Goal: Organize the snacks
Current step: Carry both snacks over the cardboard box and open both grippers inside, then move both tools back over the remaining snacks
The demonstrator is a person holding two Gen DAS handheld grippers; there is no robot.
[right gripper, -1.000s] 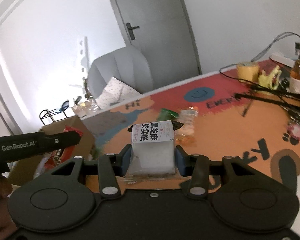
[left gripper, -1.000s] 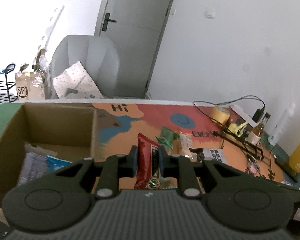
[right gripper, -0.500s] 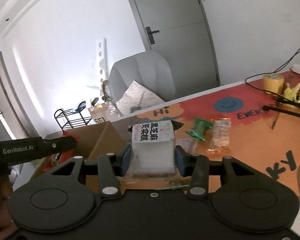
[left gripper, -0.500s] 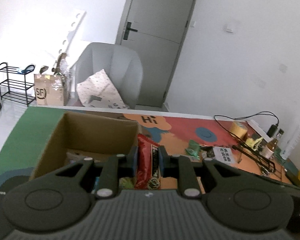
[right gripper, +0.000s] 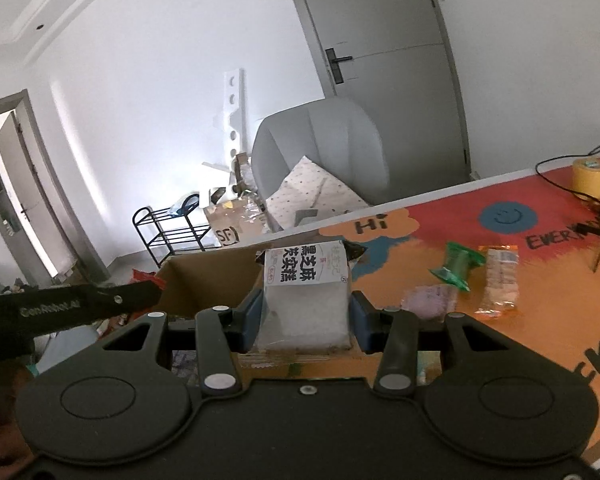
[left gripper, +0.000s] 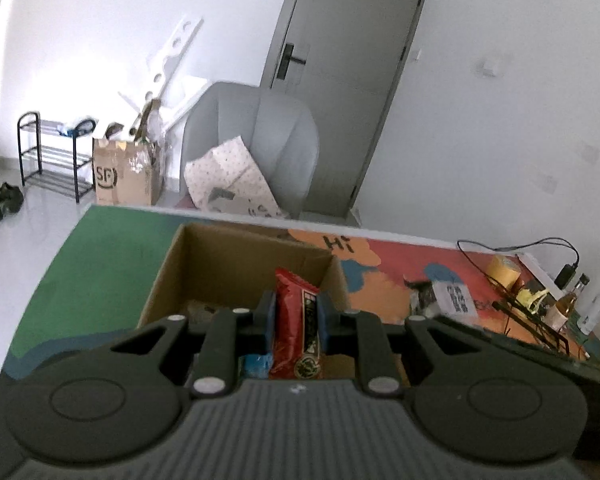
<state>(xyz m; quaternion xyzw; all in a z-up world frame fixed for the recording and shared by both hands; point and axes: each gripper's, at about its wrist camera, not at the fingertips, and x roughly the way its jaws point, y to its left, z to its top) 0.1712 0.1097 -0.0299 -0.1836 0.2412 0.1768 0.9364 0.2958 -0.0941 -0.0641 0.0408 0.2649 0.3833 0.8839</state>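
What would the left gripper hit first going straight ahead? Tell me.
Probably the cardboard box: the left gripper, shut on a red packet, points into its open top, though depth is unclear.

black left gripper (left gripper: pixel 296 320), black right gripper (right gripper: pixel 306 316), blue pads, silver screws, white lettering

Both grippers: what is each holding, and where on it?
Left gripper pinches red snack packet across its middle. Right gripper clamps white cake packet by its sides.
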